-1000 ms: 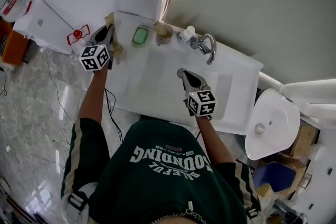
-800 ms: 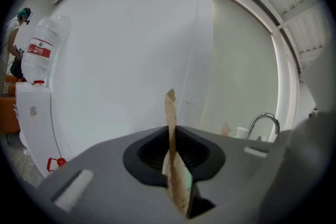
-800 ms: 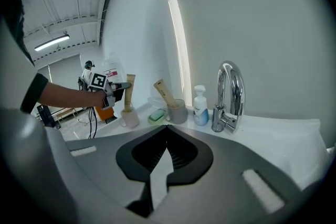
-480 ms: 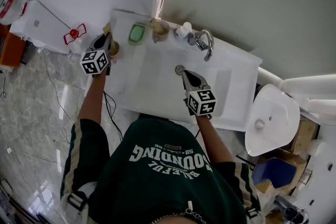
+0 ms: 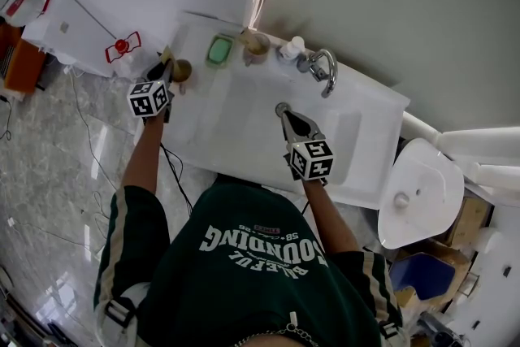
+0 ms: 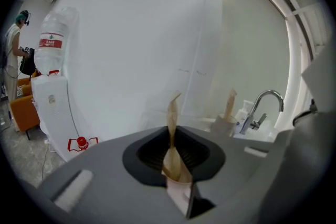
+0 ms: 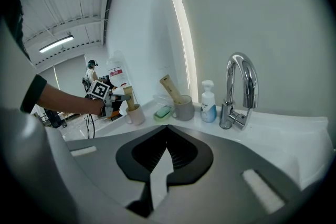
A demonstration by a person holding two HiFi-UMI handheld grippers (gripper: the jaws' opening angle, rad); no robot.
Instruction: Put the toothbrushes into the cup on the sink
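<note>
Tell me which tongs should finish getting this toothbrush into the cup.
Left. The left tongs grip the toothbrush right at the beige cup; the right tongs are shut and empty over the basin.

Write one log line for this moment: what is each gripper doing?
left gripper: shut on toothbrush, at beige cup | right gripper: shut, empty, over basin | release: not yet
</note>
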